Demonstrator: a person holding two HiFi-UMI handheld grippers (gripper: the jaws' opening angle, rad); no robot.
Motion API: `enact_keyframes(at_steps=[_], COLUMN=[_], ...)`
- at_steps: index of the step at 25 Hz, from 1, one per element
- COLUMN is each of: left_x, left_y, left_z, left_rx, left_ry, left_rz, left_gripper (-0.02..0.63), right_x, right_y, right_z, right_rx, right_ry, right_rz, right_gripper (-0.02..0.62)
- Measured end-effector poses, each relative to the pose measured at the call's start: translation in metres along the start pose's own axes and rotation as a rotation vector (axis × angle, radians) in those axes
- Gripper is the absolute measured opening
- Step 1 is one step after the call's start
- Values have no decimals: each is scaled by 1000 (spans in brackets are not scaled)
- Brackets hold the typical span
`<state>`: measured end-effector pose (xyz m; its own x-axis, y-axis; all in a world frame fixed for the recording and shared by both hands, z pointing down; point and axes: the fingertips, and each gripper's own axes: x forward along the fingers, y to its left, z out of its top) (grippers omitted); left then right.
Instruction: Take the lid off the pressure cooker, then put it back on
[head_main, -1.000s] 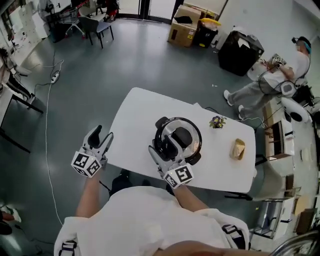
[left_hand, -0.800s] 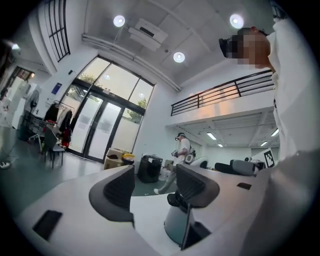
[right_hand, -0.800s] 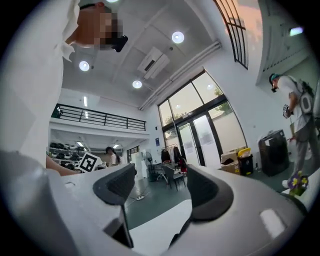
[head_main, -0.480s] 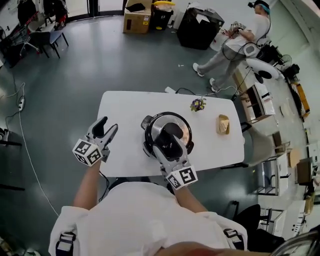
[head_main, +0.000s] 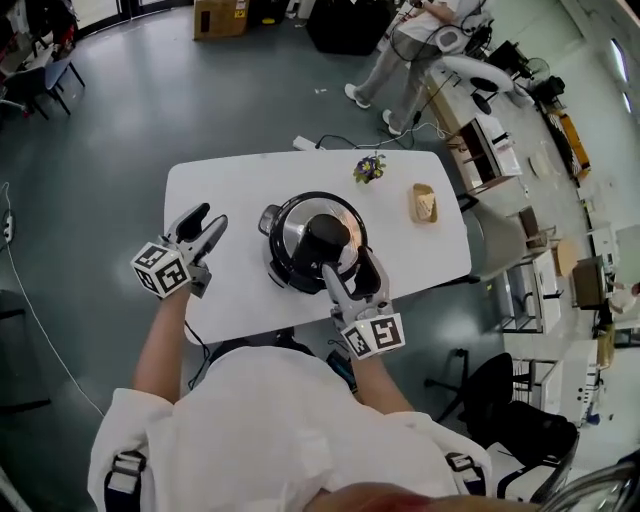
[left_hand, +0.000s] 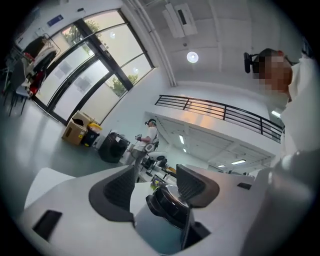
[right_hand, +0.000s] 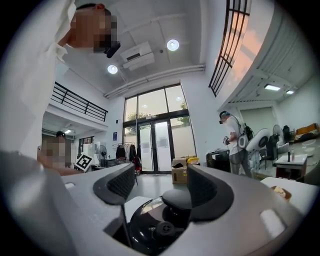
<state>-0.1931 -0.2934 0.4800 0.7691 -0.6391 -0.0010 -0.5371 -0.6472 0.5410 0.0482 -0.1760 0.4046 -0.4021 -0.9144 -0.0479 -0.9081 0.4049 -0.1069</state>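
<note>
The pressure cooker (head_main: 290, 245) stands in the middle of the white table (head_main: 220, 185), its steel lid on and the black lid handle (head_main: 322, 238) on top. My right gripper (head_main: 352, 270) is open at the cooker's near right edge, just short of the handle, holding nothing. In the right gripper view the lid (right_hand: 147, 222) and its handle (right_hand: 176, 197) show between the open right gripper (right_hand: 160, 182) jaws. My left gripper (head_main: 204, 224) is open over the table left of the cooker. The left gripper (left_hand: 156, 180) view shows the cooker (left_hand: 167, 207) beyond its jaws.
A small potted flower (head_main: 369, 166) and a yellowish packet (head_main: 424, 203) sit on the table's far right. A cable (head_main: 318, 143) runs off the far edge. A person (head_main: 410, 40) stands beyond the table. Desks (head_main: 490, 140) line the right, and a black chair (head_main: 505, 400) stands near right.
My right gripper has drawn back from over the lid handle to the cooker's near right edge. The left gripper stays open to the left. The head view has shifted.
</note>
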Motion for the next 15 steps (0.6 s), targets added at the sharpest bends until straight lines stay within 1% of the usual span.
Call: enact_keyframes(at_steps=[3, 7, 10, 13, 15], left_x=[13, 29, 41, 53, 63], left_y=[4, 10, 12, 10, 8], left_z=[-11, -41, -67, -83, -88], left_rx=[-74, -256, -372, -503, -612], left_ry=[59, 141, 206, 225, 198], left_rz=[-38, -80, -104, -125, -147], left_gripper=[249, 245, 244, 242, 241], right_x=[-9, -25, -37, -47, -51], right_y=[-15, -30, -37, -39, -40], right_z=[1, 1, -2, -3, -4], right_rx=[-13, -22, -17, -20, -19], right_ry=[9, 14, 25, 37, 42], right_rz=[-49, -107, -143, -167, -179], right_gripper=[333, 333, 333, 333, 333])
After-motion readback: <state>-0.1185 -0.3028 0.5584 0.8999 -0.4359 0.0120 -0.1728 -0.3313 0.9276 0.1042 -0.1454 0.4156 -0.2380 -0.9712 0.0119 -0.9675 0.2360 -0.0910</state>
